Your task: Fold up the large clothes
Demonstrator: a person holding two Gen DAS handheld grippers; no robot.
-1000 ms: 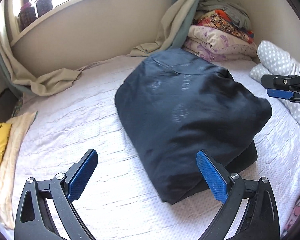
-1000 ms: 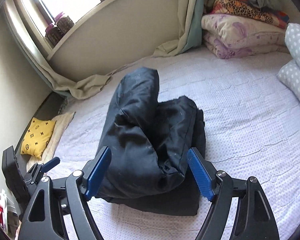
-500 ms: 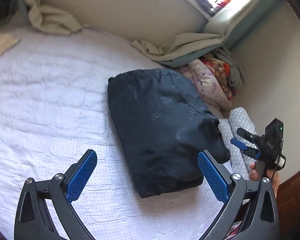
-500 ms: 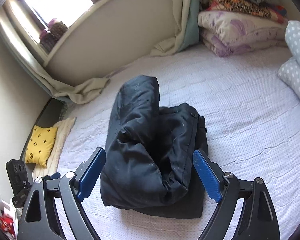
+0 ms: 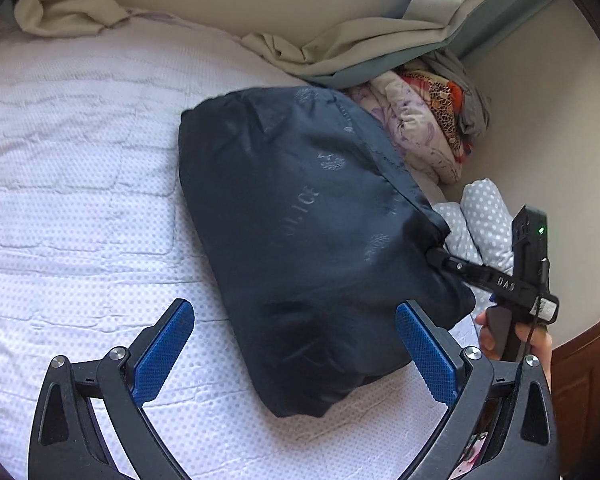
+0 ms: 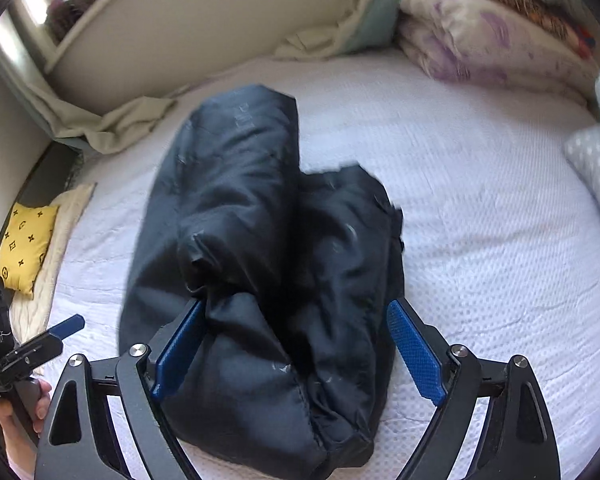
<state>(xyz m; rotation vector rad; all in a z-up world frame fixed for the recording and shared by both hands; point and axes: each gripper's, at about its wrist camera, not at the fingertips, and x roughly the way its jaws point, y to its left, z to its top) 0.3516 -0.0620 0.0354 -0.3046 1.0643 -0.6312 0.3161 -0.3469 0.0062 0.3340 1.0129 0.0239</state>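
Dark navy jacket point(image 5: 308, 232) lying folded into a thick bundle mid-bed, faint lettering showing on its top panel. Bed point(image 5: 80, 184), covered in a white textured spread, is carrying everything. Stack of folded blankets point(image 6: 480, 36) sitting at the far corner by the wall, beige curtain point(image 5: 340, 48) spilling onto the mattress edge, dotted pillow point(image 5: 484, 216) just beside the jacket, yellow cushion point(image 6: 24, 248) off the bed's side. Right hand-held gripper point(image 6: 296, 360) is straddling the near end of the bundle, jaws opening wide; its left pad is touching the fabric, its right pad is standing clear. Left hand-held gripper point(image 5: 296, 356) is hanging wide open over the jacket's other edge, one pad beside the cloth, the other over bare spread, gripping nothing. A hand point(image 5: 512, 340) showing on the right unit's handle.
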